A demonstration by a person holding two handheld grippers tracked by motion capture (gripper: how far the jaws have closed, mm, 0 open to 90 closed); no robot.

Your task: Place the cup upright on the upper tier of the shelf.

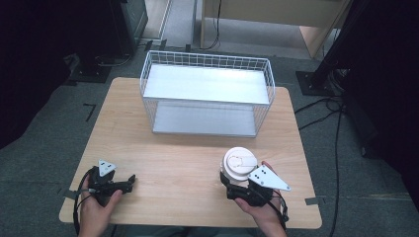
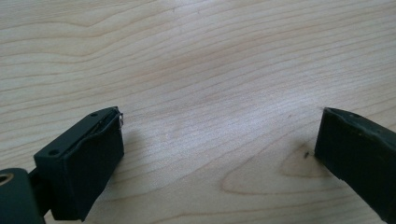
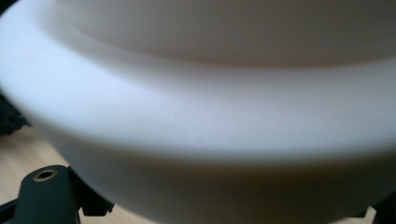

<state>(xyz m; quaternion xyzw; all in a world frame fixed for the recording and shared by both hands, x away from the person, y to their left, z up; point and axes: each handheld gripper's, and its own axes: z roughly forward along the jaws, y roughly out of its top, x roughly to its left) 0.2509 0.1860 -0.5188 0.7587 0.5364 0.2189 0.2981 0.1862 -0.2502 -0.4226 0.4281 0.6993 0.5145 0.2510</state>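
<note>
Fingers of the right gripper [image 1: 232, 185] clamped on a white lidded cup [image 1: 239, 164], lower right of centre in the high view, above the near part of the wooden table [image 1: 188, 163]. Right gripper view: cup's white lid rim [image 3: 196, 112] close up, blurred, across most of the frame; pads hidden behind it. Left gripper [image 1: 129, 180] low at lower left of the high view, held in a hand [image 1: 96, 210]. Left gripper view: its fingers [image 2: 88, 168] stand well apart, bare wood grain between them, nothing held. White wire basket [image 1: 207, 94] with two shelves sits at upper centre, well apart from the cup.
</note>
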